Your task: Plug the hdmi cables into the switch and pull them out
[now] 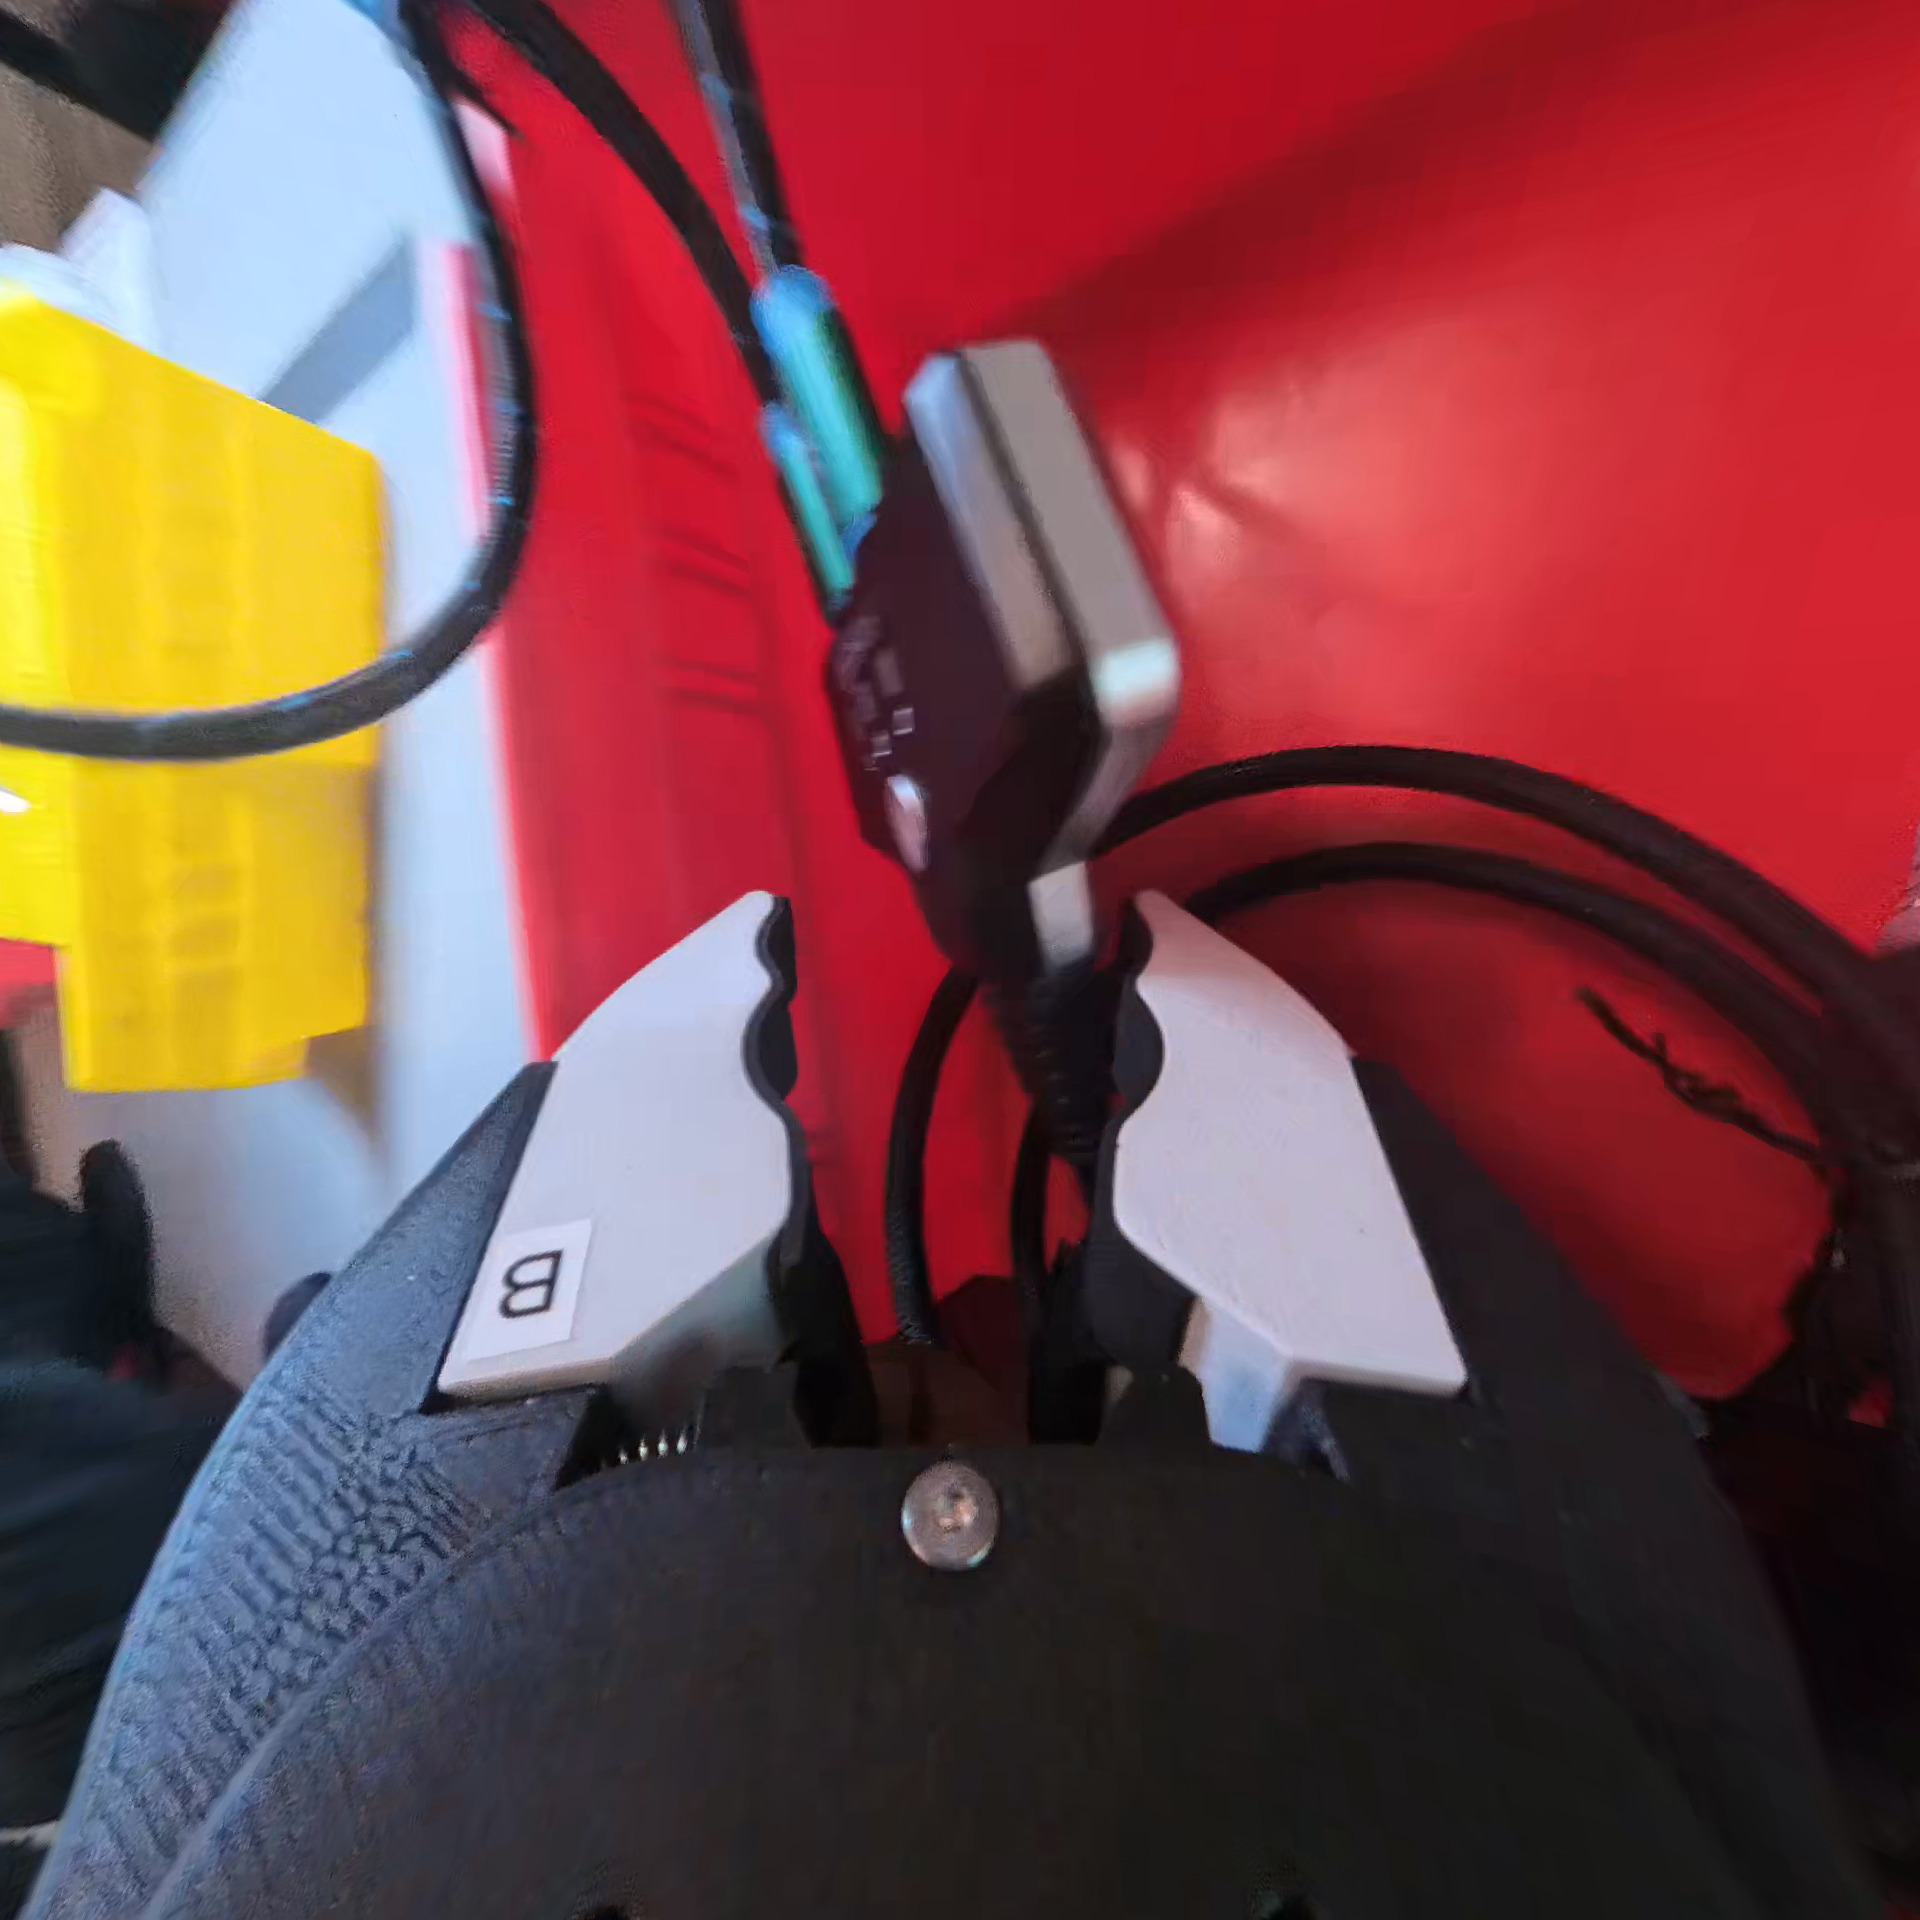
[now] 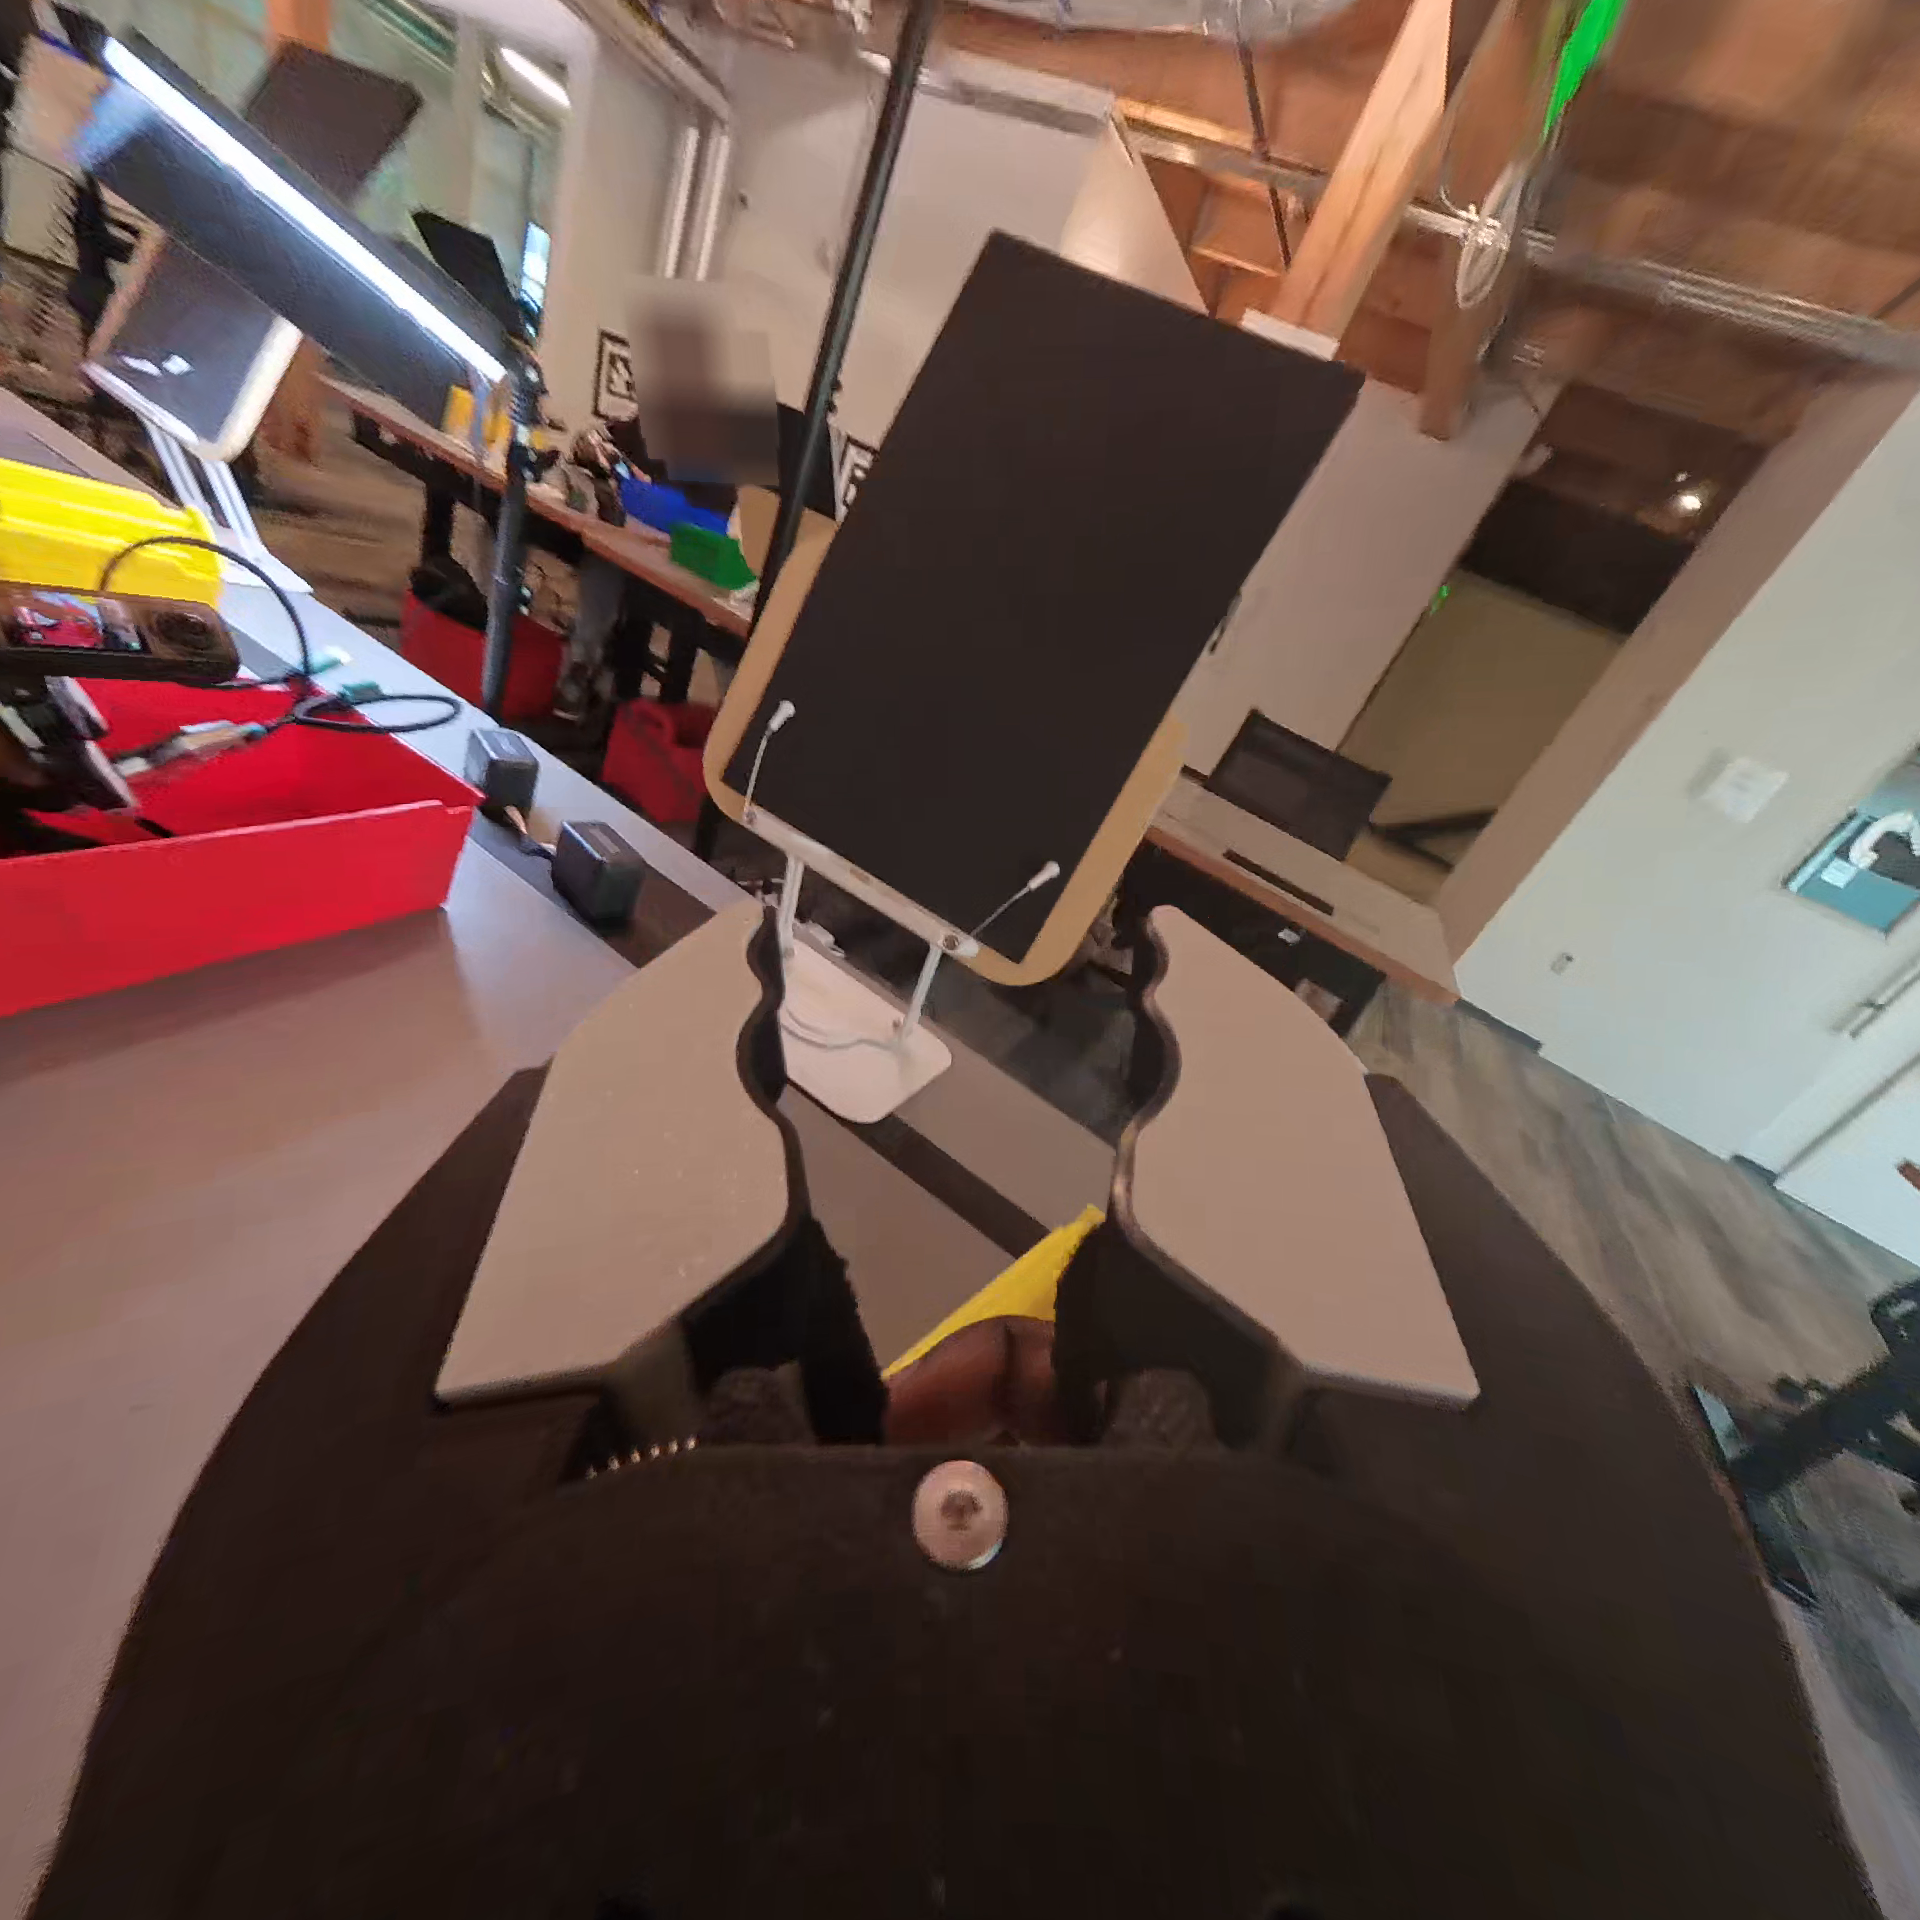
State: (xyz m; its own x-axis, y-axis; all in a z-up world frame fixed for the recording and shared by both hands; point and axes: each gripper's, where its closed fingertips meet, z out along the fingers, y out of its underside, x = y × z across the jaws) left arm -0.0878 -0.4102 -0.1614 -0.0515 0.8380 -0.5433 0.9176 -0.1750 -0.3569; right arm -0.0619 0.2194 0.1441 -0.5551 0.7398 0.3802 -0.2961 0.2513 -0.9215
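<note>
While your left gripper stands with its jaws apart, the black and silver switch hangs tilted just beyond its fingertips, over the red tray; two teal-ended HDMI cables appear plugged into the switch's far end, though blur makes that uncertain. A black cable leaves the switch's near end and runs down between the jaws. Your right gripper is spread wide and empty, well away from the switch, facing a dark tablet on a stand.

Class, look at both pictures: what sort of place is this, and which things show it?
Probably a shared workshop or lab: long work tables with parts bins, a tablet on a stand, and exposed wooden ceiling beams.
</note>
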